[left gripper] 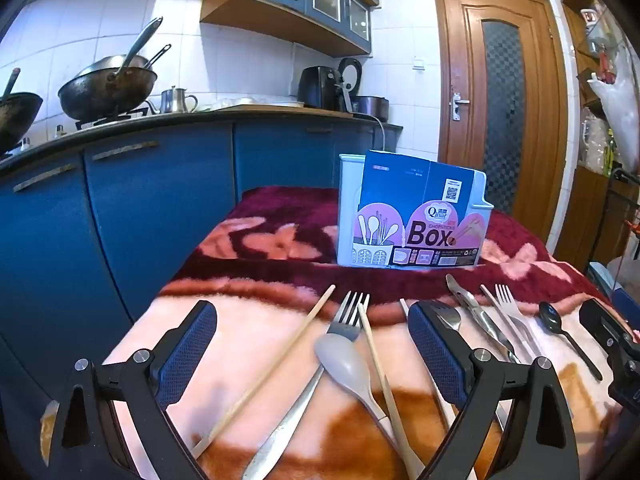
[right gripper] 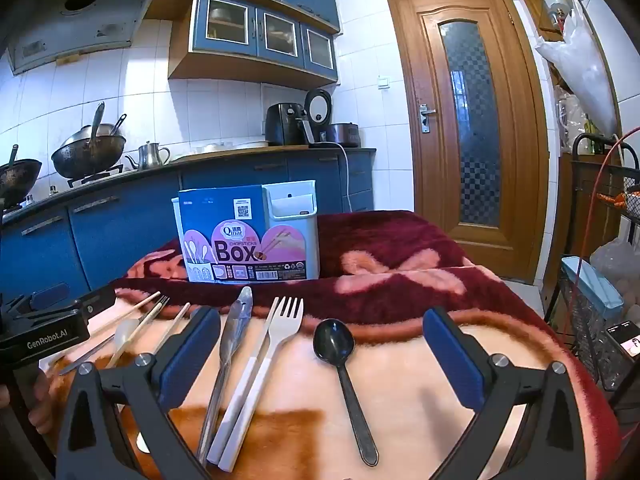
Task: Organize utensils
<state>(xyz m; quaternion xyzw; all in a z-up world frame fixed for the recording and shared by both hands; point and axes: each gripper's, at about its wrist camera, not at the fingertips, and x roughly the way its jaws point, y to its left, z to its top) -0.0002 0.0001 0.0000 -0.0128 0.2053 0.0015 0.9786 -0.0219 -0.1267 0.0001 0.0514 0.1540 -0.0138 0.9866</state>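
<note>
Utensils lie in a loose row on the tabletop, which is draped in a plush maroon and peach blanket point(right gripper: 400, 248). I hold my left hand-held gripper point(left gripper: 312, 350) with its blue-padded jaws spread wide and nothing between the pads; beneath that gap lie a pale wooden chopstick point(left gripper: 272, 368), a steel fork point(left gripper: 304, 392), a grey plastic spoon point(left gripper: 352, 368) resting across the fork, and a second wooden chopstick point(left gripper: 380, 376). My right hand-held gripper point(right gripper: 320, 348) is likewise wide and empty, above a steel table knife point(right gripper: 228, 352), a white-handled fork point(right gripper: 264, 364) lying just beside the knife, and a black plastic spoon point(right gripper: 344, 372) a little further right. At the far side of the row, near the middle of the tabletop, stands the pale blue plastic utensil holder point(right gripper: 294, 216), upright, with a blue and pink printed card sleeve point(right gripper: 232, 236) reading "Box" across its near face. Behind it I see a curved blue kitchen counter point(left gripper: 160, 184) carrying a dark wok point(left gripper: 106, 90), and a brown wooden door point(right gripper: 468, 128) to the right.
</note>
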